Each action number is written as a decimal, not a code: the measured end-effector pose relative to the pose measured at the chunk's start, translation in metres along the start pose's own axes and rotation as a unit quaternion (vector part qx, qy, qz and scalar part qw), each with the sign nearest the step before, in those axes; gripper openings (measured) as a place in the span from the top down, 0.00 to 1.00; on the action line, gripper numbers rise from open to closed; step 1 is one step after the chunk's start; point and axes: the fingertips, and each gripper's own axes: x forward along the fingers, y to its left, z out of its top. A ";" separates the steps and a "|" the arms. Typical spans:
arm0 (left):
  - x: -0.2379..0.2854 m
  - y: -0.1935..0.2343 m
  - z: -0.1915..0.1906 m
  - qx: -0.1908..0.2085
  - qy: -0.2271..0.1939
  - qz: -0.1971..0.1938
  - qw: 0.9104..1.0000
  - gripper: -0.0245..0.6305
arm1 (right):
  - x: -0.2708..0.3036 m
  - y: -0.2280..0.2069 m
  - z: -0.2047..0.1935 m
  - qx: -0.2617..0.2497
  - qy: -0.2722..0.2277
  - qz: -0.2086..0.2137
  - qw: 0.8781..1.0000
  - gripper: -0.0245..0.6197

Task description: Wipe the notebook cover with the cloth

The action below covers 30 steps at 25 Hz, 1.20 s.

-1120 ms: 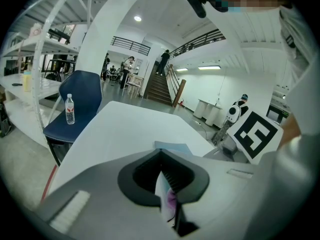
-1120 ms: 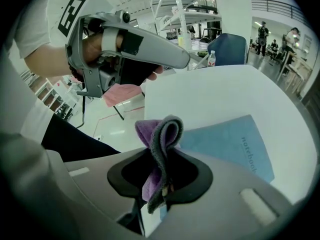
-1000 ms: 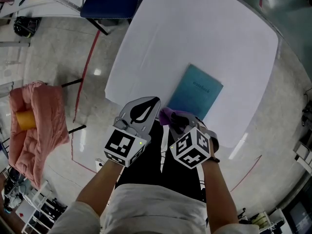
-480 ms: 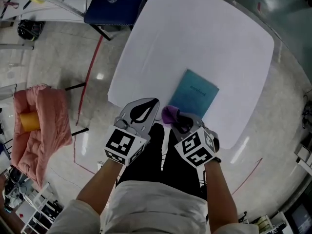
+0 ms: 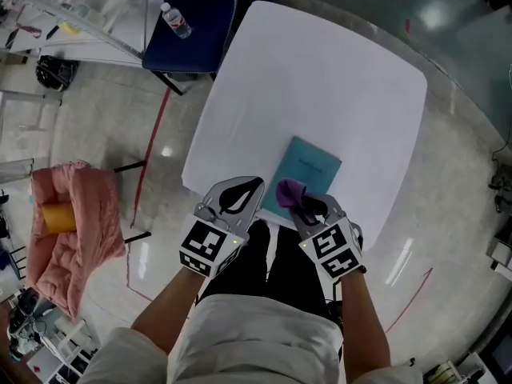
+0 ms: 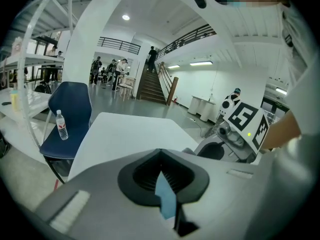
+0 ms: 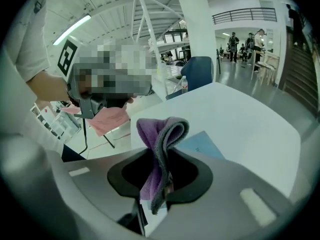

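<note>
Soft napped cloth (image 7: 159, 134); matt notebook (image 5: 309, 170) (paper, seemingly); glossy floor (image 5: 92, 122).

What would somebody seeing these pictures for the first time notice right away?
Most likely the purple cloth, pinched in the right gripper at the near end of the teal notebook, which lies flat on the big white table. After that, the pink quilt heaped off to the table's left, with an orange object resting on it.

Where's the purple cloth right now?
In the head view, the cloth is clamped in the right tool, at the near edge of the teal notebook.
</note>
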 end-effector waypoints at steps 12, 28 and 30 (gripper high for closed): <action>-0.006 -0.032 0.047 0.039 -0.009 -0.023 0.999 0.96 | -0.071 -0.023 0.025 0.045 -0.065 -0.036 0.996 0.79; -0.041 -0.064 0.105 0.074 -0.052 -0.015 0.996 0.96 | -0.150 -0.019 0.073 0.071 -0.172 -0.047 0.981 0.79; -0.043 -0.066 0.109 0.073 -0.060 -0.010 0.995 0.96 | -0.156 -0.016 0.078 0.068 -0.182 -0.046 0.980 0.79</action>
